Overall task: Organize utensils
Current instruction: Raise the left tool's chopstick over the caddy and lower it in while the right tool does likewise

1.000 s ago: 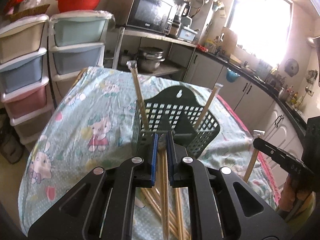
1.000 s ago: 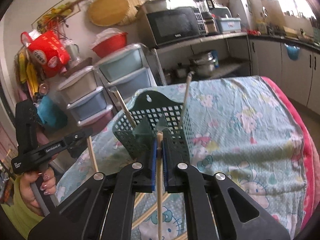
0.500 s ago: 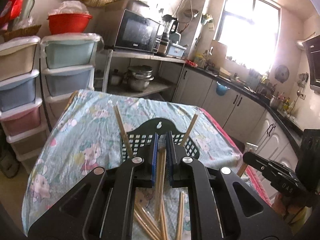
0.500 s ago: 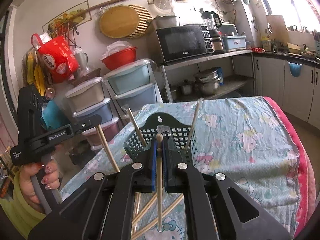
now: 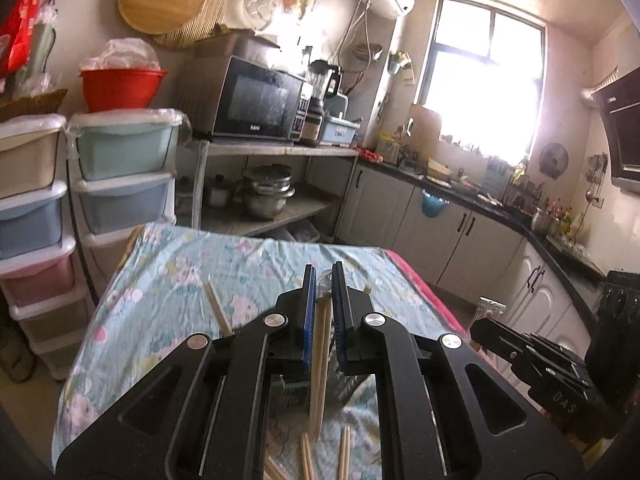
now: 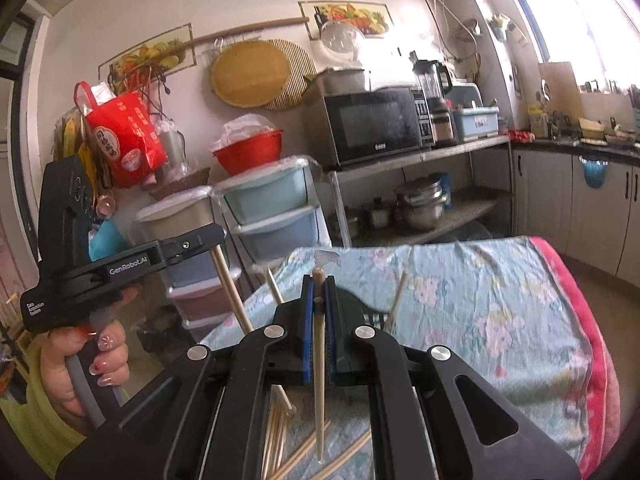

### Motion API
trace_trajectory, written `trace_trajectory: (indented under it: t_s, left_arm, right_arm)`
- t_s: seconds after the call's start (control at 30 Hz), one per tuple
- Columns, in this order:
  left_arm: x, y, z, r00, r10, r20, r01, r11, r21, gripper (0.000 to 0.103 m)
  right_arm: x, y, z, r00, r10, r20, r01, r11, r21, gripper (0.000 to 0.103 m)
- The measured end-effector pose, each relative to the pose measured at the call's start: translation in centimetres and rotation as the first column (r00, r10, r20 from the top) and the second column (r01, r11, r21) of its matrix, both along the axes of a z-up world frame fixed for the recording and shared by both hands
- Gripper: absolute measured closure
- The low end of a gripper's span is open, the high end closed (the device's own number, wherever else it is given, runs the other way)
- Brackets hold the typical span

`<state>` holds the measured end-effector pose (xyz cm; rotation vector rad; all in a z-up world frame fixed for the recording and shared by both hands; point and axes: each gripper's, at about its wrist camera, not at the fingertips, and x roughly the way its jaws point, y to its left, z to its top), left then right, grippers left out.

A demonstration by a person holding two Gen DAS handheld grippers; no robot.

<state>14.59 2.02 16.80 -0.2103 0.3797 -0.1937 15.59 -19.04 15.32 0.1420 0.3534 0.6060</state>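
My left gripper (image 5: 320,280) is shut on two wooden chopsticks (image 5: 319,364) that hang down between its blue pads. My right gripper (image 6: 319,286) is shut on one wooden chopstick (image 6: 319,384), also hanging down. Both are held high above the table. The dark green basket (image 6: 370,312) is almost hidden behind my fingers; chopsticks (image 6: 396,298) stand in it. Loose chopsticks (image 5: 306,456) lie on the cloth below. The left gripper also shows in the right wrist view (image 6: 218,240), and the right gripper in the left wrist view (image 5: 486,322).
The table has a light blue cartoon cloth (image 5: 248,268) with a red edge (image 6: 592,344). Plastic drawer towers (image 5: 124,176) stand at its far left. A shelf with a microwave (image 5: 260,100) and pots is behind, and kitchen cabinets (image 5: 440,224) run to the right.
Both grippers have risen and tilted up with their chopsticks. The basket has dropped low in both views and is now mostly hidden behind the fingers.
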Motion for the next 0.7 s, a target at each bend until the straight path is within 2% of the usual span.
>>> trace_trajectory:
  t_s: [0.43,0.7]
  left_arm:
    - [2.6,0.1,3.3,0.995,0.046,0.091,-0.043,0.999,-0.031,0.098]
    - [4.4,0.1,3.2,0.99,0.081,0.112,-0.077,0.996,-0.033,0.098]
  right_arm:
    - [2.7,1.4,4.0,0.99,-0.031,0.134,0.031,1.0,0.0,0.097]
    - [4.6,1.8,5.3,0.979,-0.068,0.19,0.067,0.998,0.01,0.097]
